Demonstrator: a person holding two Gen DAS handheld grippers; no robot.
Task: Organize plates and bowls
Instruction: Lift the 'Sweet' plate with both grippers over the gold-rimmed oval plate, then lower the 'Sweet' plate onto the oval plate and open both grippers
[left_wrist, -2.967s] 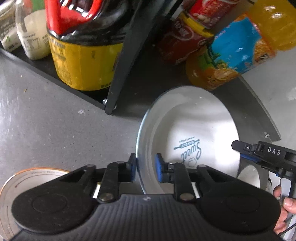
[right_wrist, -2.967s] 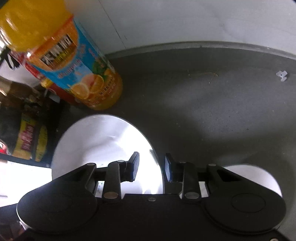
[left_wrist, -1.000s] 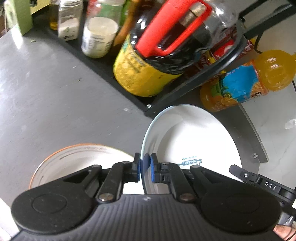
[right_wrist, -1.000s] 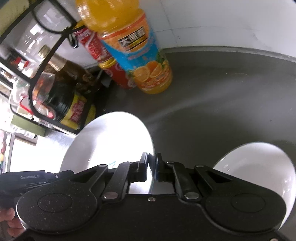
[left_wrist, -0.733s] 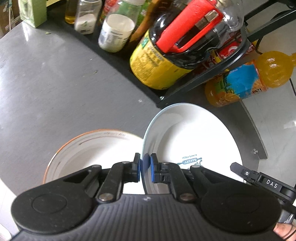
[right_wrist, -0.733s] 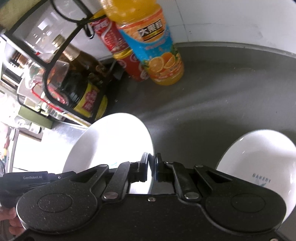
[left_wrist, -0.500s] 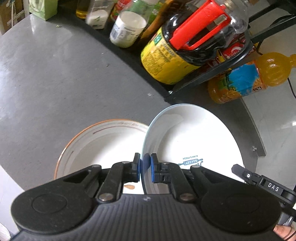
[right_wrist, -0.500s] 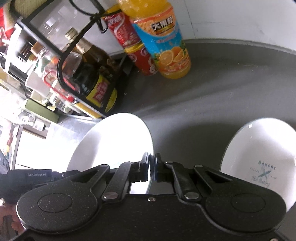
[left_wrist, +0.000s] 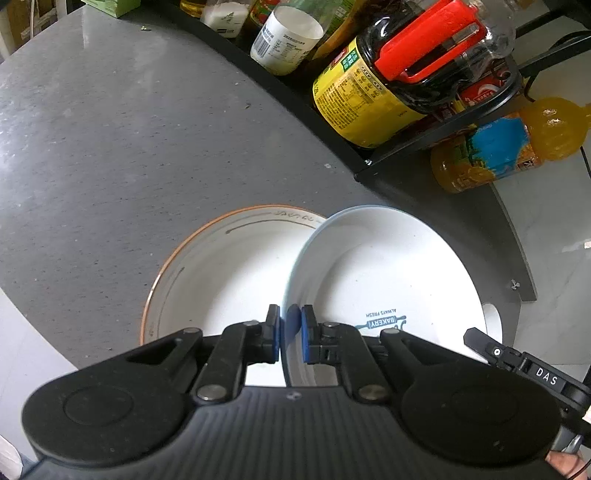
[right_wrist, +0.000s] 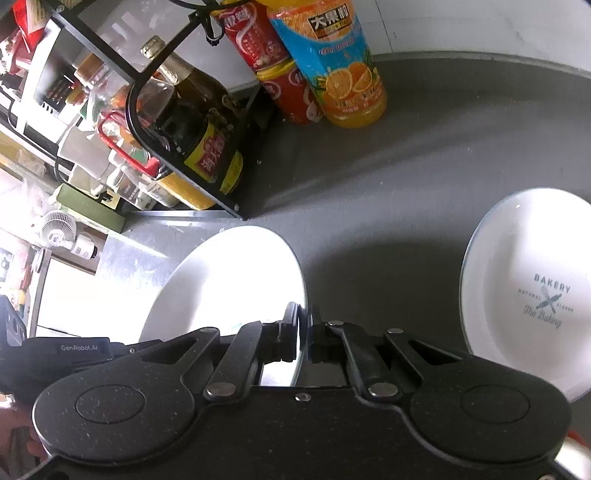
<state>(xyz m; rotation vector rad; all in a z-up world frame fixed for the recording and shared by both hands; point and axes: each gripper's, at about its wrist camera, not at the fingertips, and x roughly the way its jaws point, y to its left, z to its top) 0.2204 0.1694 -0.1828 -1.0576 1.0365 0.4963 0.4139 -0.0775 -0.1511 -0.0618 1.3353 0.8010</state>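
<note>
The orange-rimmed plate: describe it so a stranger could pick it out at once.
Start at the black condiment rack along the grey counter, then come toward the camera to two white dishes. The orange-rimmed plate lies flat on the left, beside the dish with blue BAKERY print that the left tool pinches. Only it has a thin orange rim.

Strong daylight from my left burns out the round white plate (right_wrist: 229, 280); the grey stone table (left_wrist: 110, 129) shines with glare, and fisheye edges bend.
</note>
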